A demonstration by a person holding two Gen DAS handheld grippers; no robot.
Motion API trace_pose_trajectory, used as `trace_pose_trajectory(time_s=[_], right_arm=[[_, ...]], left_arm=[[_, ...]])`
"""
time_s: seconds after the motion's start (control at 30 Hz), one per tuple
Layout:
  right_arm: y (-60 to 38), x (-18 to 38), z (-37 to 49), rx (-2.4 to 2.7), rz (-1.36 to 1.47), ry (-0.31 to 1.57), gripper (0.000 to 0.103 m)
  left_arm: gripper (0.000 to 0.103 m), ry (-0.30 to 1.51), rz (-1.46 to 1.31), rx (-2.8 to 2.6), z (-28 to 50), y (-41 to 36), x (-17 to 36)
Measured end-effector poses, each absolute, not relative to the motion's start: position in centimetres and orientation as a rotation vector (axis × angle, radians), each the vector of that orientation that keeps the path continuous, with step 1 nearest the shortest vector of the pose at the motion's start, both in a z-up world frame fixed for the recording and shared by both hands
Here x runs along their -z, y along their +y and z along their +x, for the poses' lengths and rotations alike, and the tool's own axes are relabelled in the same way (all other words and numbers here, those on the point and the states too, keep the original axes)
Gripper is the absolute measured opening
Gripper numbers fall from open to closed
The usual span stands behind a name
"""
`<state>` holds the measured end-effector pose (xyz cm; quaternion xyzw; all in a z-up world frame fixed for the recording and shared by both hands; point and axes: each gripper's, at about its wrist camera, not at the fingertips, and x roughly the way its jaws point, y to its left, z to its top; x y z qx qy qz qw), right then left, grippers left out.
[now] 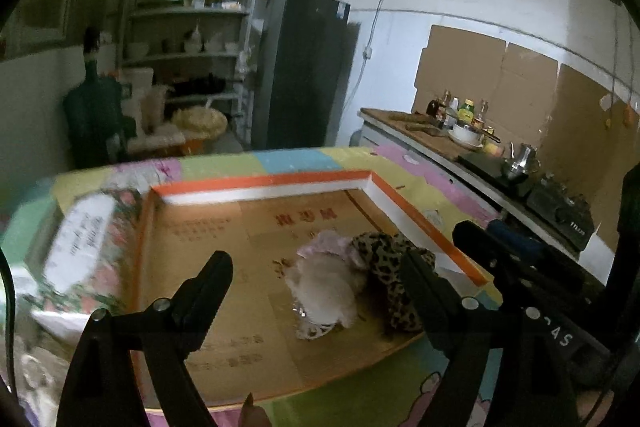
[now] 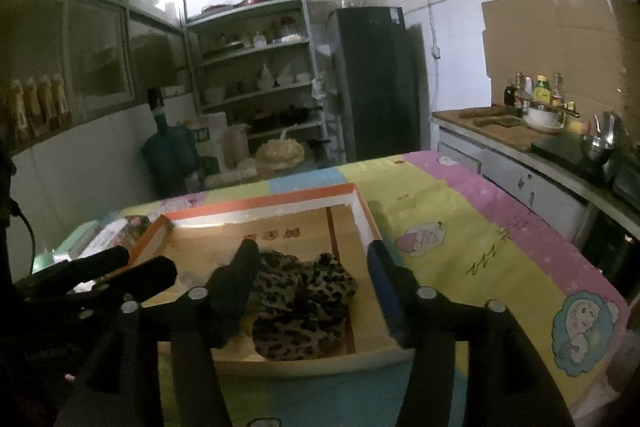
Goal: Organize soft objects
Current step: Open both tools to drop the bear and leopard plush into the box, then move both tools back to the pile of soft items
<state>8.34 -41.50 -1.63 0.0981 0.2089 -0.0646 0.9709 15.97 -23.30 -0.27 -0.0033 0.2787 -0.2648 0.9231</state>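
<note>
A shallow cardboard tray (image 1: 280, 183) with an orange and white rim lies on the table. In it lie a white fluffy soft object (image 1: 328, 287) with pink fabric behind it, and a leopard-print cloth (image 1: 384, 259) to its right. My left gripper (image 1: 316, 275) is open above the tray, its jaws on either side of the fluffy object. My right gripper (image 2: 312, 263) is open and empty over the leopard-print cloth (image 2: 304, 303), inside the tray (image 2: 364, 219). The right gripper also shows at the right of the left wrist view (image 1: 520, 259).
A colourful cartoon tablecloth (image 2: 480, 251) covers the table. A floral box (image 1: 88, 247) lies left of the tray. A kitchen counter (image 2: 520, 143) with bottles, bowl and kettle runs along the right. Shelves (image 2: 256, 67) and a dark fridge (image 2: 376, 79) stand behind.
</note>
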Motion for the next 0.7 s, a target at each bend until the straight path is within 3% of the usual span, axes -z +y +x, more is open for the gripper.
trace_pose_trajectory(time_s=[0.2, 0.7], right_arm=[[-39.7, 0.8, 6.5, 0.123, 0.191, 0.366, 0.072], [-32.3, -0.9, 3.9, 0.012, 0.148, 0.309, 0.074]], left_arm=[[0.085, 0.512, 0.022, 0.515, 14.5, -21.4, -1.1], [0.084, 0.344, -0.026, 0.452, 11.7, -12.7, -4.6]])
